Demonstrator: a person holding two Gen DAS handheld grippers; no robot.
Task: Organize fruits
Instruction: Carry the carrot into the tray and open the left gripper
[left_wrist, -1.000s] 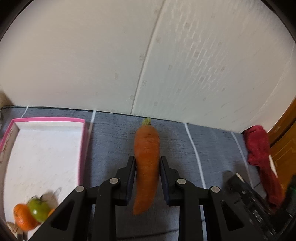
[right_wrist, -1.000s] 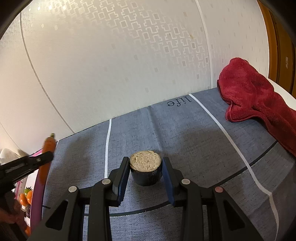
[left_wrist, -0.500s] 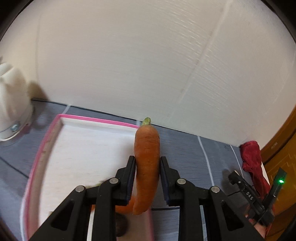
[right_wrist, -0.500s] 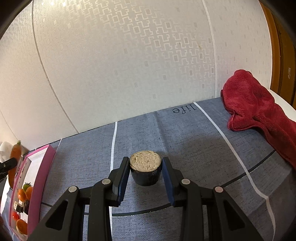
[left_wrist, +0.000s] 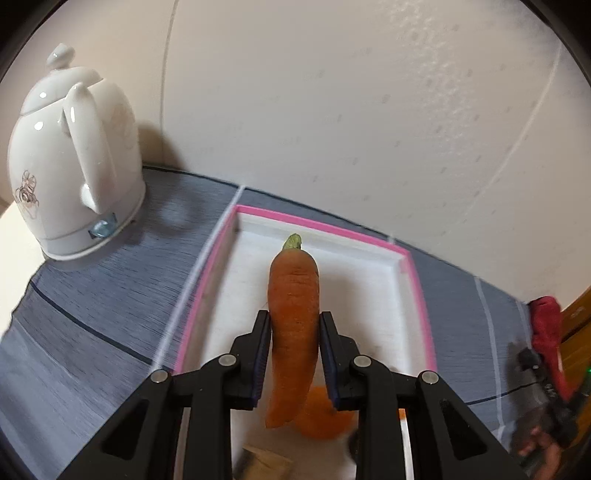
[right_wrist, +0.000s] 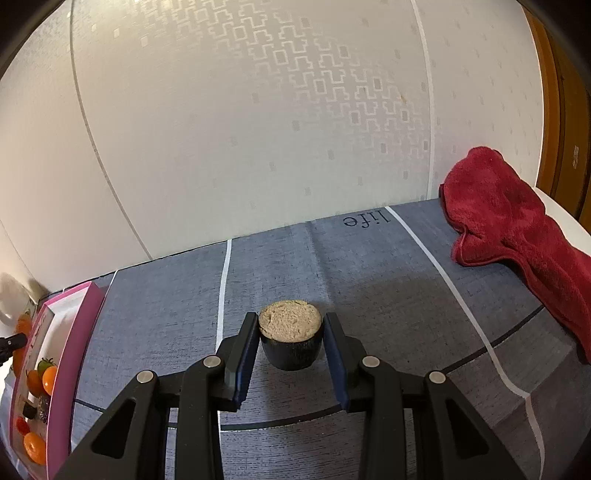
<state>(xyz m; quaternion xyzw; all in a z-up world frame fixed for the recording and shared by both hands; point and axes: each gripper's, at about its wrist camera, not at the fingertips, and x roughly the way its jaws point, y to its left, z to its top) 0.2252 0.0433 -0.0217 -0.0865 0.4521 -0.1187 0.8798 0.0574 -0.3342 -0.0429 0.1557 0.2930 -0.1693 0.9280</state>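
The left gripper (left_wrist: 291, 363) is clenched on a carrot (left_wrist: 293, 332), its pads pressing the carrot's sides about halfway along, the leafy stub pointing away and the thin tip hanging down toward the camera. It hangs over the pink-rimmed tray (left_wrist: 415, 280), whose white floor is bare at the far end, while an orange fruit (left_wrist: 325, 421) lies right under the carrot's tip and something brown and blurred sits at the near edge. The right gripper (right_wrist: 290, 349) grips a small dark cup with a crumbly tan top (right_wrist: 290, 334) over the grey tablecloth (right_wrist: 369, 266), well apart from the tray. The main risk, as I judge it, is release in the wrong spot: let go here, the tip would probably land on the orange fruit and the carrot could roll, knock the fruit, or come to rest against the pink rim. The carrot tapers, so the grip may slip and let it swing. A wide sweep leftward could also bring the gripper near the white kettle (left_wrist: 74, 166) beside the tray. The red towel (right_wrist: 517, 229) lies far off.
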